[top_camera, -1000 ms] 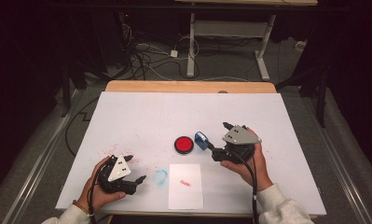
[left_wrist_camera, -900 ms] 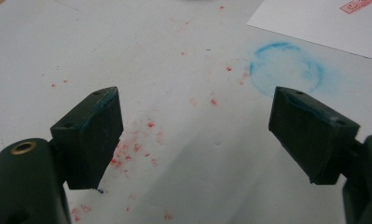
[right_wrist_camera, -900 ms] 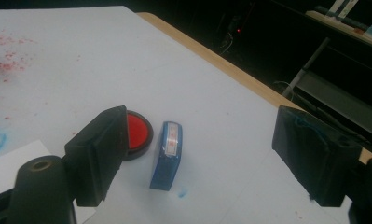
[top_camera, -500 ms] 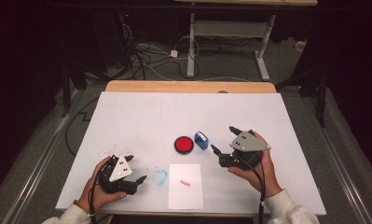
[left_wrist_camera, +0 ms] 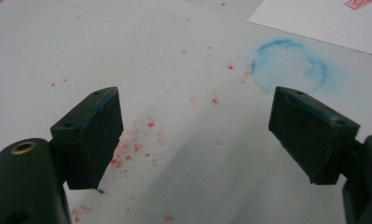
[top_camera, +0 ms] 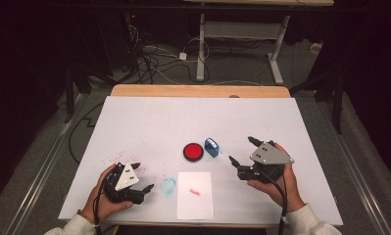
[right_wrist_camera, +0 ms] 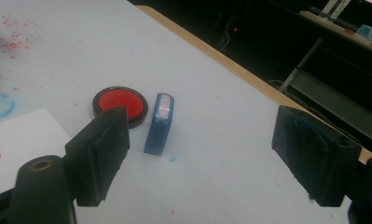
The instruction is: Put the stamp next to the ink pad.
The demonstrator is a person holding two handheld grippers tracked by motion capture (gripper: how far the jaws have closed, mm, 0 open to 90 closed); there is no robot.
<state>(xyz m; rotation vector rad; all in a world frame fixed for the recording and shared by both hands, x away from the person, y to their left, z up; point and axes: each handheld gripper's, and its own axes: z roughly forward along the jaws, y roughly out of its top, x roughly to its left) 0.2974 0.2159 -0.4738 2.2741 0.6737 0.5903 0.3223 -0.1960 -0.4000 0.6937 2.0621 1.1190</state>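
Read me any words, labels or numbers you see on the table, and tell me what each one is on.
Red stamp print on the white paper sheet: too small and blurred to read.
Label on top of the blue stamp: pale strip, with marks too blurred to read.
Red ink pad: no text on it.
Nothing can be quoted.
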